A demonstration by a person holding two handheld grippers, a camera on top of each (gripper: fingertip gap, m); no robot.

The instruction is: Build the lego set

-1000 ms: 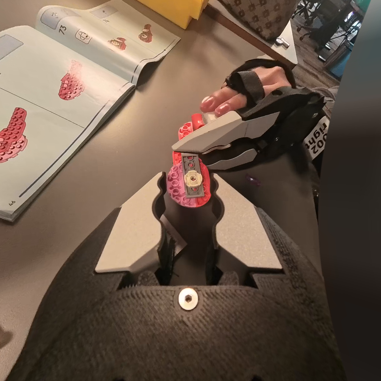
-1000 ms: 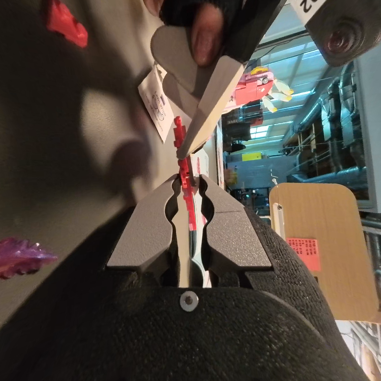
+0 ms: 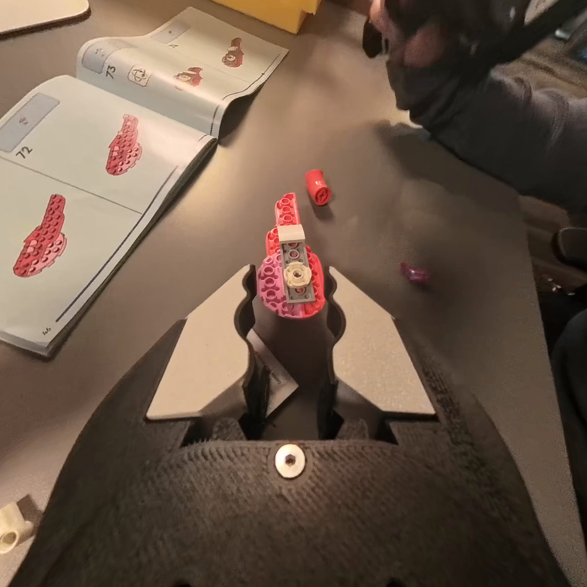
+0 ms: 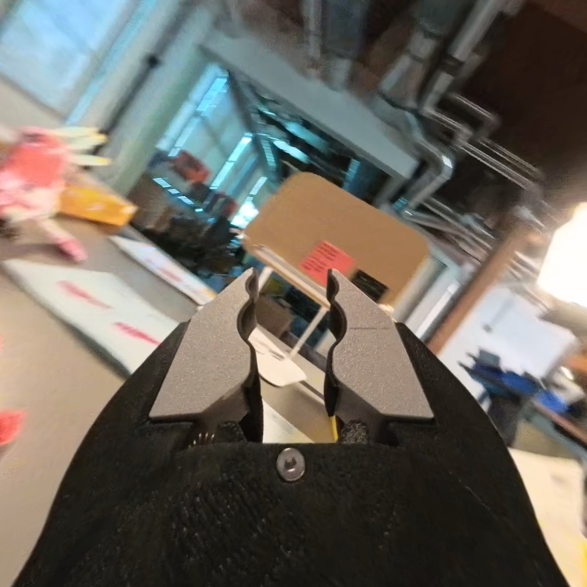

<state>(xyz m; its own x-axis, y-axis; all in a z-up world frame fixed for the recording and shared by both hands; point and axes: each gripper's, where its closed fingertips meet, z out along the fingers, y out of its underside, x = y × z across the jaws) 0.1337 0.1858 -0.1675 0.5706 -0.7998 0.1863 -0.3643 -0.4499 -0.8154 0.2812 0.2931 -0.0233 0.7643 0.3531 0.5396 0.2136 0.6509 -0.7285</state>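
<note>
My left gripper (image 3: 291, 273) is shut on a flat brick assembly (image 3: 273, 286), pink on the left and red on the right. A grey plate with a cream round piece and a white tile lies along its middle. Both pads press its edges, and its narrow red end points away over the dark table (image 3: 190, 286). A red round brick (image 3: 318, 191) lies on the table just past that end. My right gripper (image 4: 291, 276) is open with nothing between its fingers and points up at the room. In the left wrist view it is a dark blur at the top right (image 3: 428, 47).
An open instruction booklet (image 3: 95, 174) lies at the left, with a yellow box (image 3: 270, 12) behind it. A small purple piece (image 3: 414, 274) lies to the right and cream pieces (image 3: 12, 533) at the bottom left. A wooden chair back (image 4: 333, 222) stands beyond the table. My hands' fingertips stand some 20 cm from each other.
My right gripper opened, let go of the assembly's far end and swung up and away. The red round brick now lies free on the table. My left gripper keeps its hold.
</note>
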